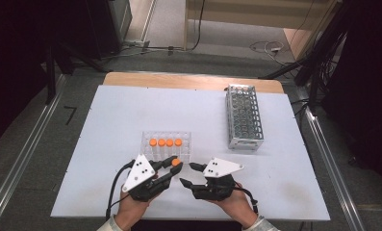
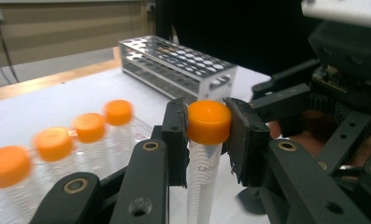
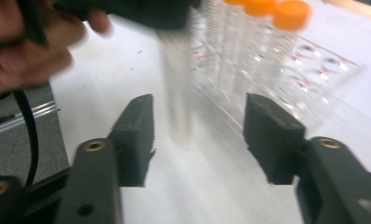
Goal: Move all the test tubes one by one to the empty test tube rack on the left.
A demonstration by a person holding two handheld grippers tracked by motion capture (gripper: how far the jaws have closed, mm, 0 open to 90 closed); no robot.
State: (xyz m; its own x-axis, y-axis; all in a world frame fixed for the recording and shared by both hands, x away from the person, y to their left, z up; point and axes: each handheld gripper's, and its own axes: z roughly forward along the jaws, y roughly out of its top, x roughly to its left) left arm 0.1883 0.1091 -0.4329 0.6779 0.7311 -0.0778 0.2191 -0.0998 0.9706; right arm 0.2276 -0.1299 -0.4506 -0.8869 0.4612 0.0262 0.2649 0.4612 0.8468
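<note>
Jaws of left gripper (image 2: 206, 126) clamp tube (image 2: 203, 172) at its orange cap, axis upright; right gripper (image 3: 199, 135) spread wide w/ nothing gripped (tube just ahead).

Table (image 1: 107, 144): clear rack (image 1: 167, 147) at centre front, four capped tubes (image 1: 165, 143) in a row inside it. Metal rack (image 1: 245, 117) behind and to the right, well apart from the clear one. Left gripper (image 1: 171, 166) just before the clear rack, one tube (image 2: 206, 140) upright between its jaws. Right gripper (image 1: 188, 174) just beside it, to the right.
</note>
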